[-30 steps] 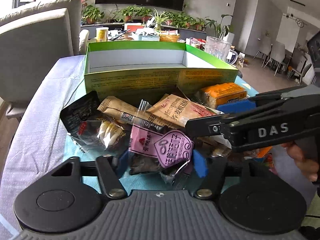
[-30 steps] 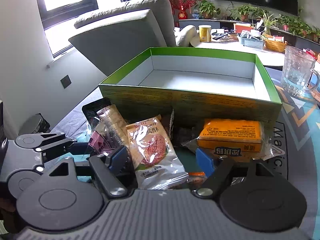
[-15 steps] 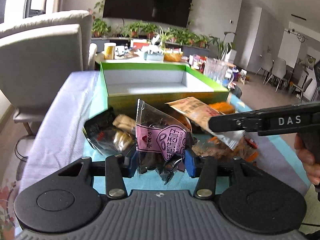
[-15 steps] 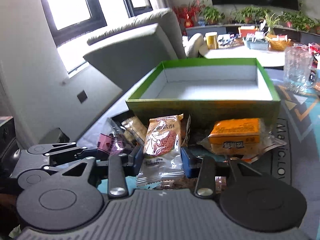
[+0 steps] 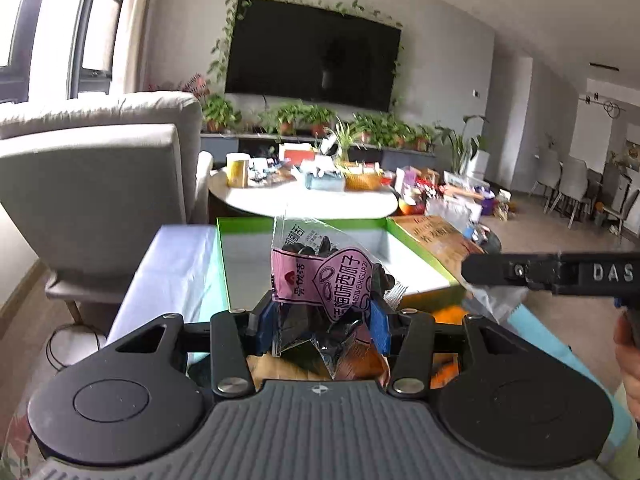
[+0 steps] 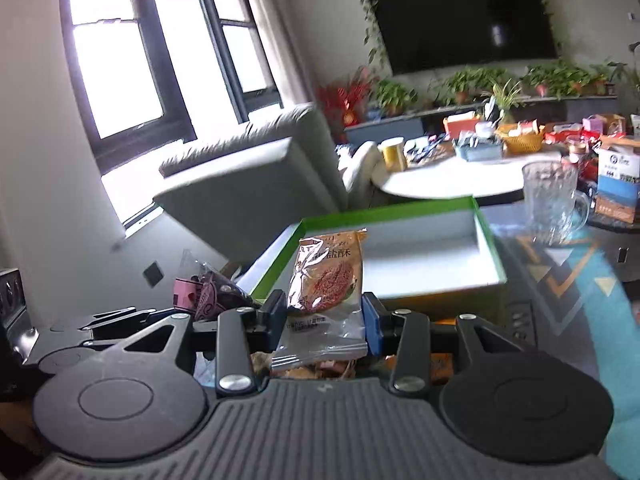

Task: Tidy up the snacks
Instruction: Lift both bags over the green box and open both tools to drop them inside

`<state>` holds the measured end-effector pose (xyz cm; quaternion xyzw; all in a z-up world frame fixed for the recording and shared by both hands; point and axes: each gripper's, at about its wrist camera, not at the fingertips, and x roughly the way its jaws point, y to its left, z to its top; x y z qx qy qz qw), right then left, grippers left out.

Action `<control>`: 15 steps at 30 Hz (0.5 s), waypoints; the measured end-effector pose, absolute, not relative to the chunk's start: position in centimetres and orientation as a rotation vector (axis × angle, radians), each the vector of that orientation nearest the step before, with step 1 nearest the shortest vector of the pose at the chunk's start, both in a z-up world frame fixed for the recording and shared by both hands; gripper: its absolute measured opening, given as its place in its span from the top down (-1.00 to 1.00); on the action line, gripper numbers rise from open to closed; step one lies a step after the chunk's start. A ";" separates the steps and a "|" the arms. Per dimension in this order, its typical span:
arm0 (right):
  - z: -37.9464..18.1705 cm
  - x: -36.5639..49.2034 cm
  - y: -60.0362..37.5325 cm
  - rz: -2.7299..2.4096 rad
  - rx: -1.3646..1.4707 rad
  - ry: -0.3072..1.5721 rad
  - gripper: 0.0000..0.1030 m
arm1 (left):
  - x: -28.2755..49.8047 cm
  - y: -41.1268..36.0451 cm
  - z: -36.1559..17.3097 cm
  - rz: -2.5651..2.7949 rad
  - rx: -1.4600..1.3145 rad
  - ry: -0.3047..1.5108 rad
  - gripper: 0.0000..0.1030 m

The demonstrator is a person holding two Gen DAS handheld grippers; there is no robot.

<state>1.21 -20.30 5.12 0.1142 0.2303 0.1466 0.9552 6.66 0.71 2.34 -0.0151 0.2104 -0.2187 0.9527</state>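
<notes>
**Inspector:** Above the near edge of the tabletop (image 6: 568,276), both tools are loaded. The left hand-held gripper (image 5: 324,320) is clamped on a pink seed packet (image 5: 320,280), which stands upright between the blue pads, its long axis vertical. The right hand-held gripper (image 6: 325,316) is clamped on a tan biscuit packet (image 6: 328,280), also upright, gripped across its lower half.

**Assistant:** And the destination?

**Inspector:** The green box (image 6: 486,236), open-topped and apparently bare inside, lies directly ahead of both tools and below the held packets. Its long side runs across the view. From the left camera the seed packet overlaps the box's near-left portion (image 5: 236,264); from the right camera the biscuit packet sits over the near-left corner.

**Assistant:** Which hand is nearer?

**Inspector:** Hard to rank with confidence, given the fisheye distortion and some blur. Both appear just short of the near wall. The left tool shows at the left edge of the right view, so the two travel side by side, close together.

**Assistant:** Remaining stock?

**Inspector:** Other packets (image 5: 360,364) lie loose below the jaws, partly hidden. In my judgement, the next move is forward over the near wall, then release.
</notes>
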 end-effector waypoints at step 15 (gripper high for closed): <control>6.2 5.2 -21.5 0.251 0.211 0.397 0.20 | 13.9 -2.2 2.3 -0.382 -0.032 0.417 0.15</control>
